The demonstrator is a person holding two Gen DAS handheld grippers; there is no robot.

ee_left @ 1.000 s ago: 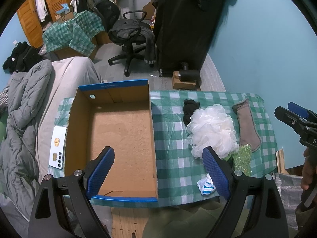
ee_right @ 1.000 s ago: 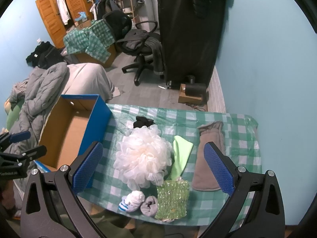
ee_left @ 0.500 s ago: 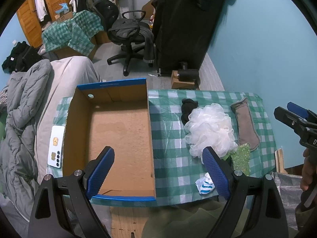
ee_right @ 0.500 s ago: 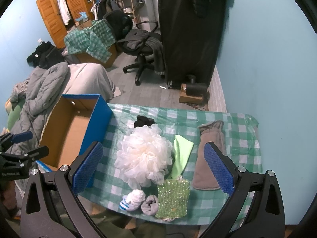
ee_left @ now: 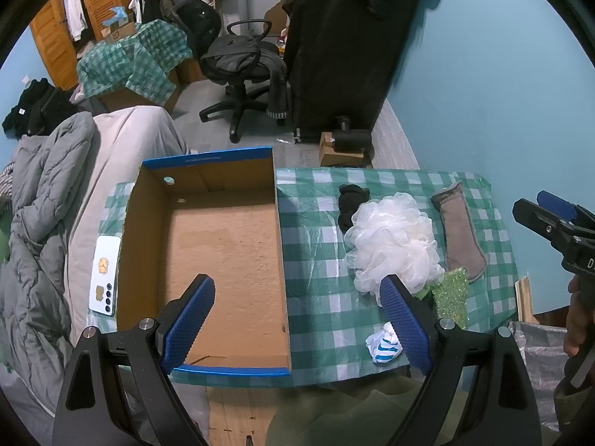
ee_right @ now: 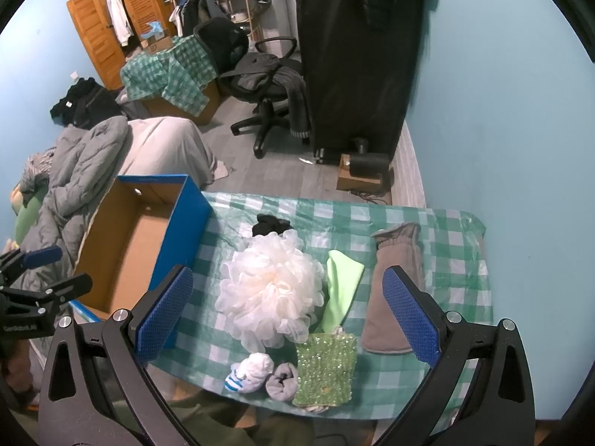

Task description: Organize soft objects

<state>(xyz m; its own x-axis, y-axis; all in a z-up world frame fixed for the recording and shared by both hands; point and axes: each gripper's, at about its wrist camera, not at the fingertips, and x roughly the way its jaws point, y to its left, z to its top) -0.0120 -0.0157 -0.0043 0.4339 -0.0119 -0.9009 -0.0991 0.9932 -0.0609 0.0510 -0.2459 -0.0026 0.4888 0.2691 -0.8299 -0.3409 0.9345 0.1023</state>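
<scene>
An empty blue cardboard box [ee_left: 223, 245] [ee_right: 178, 230] stands on the left of a green checked table [ee_left: 319, 223] [ee_right: 446, 260]. To its right lie a white bath pouf [ee_left: 390, 241] [ee_right: 269, 290], a black sock [ee_left: 351, 200] [ee_right: 269, 225], a grey sock [ee_left: 459, 230] [ee_right: 394, 297], a light green cloth [ee_right: 342, 286], a green sequin pouch [ee_left: 452, 295] [ee_right: 325, 369], a white-blue sock ball [ee_left: 383, 343] [ee_right: 249, 369] and a grey sock ball [ee_right: 282, 379]. My left gripper [ee_left: 295, 321] is open above the box's near edge. My right gripper [ee_right: 286, 312] is open above the pouf.
A white phone [ee_left: 104, 275] lies left of the box. A bed with a grey duvet [ee_left: 41, 223] is on the left. An office chair [ee_left: 245, 70] and a black wardrobe [ee_left: 346, 44] stand behind. The blue wall [ee_right: 502, 111] borders the table's right.
Both views have shifted only slightly; the left gripper drifted a little right relative to the box. Both grippers stay open and empty.
</scene>
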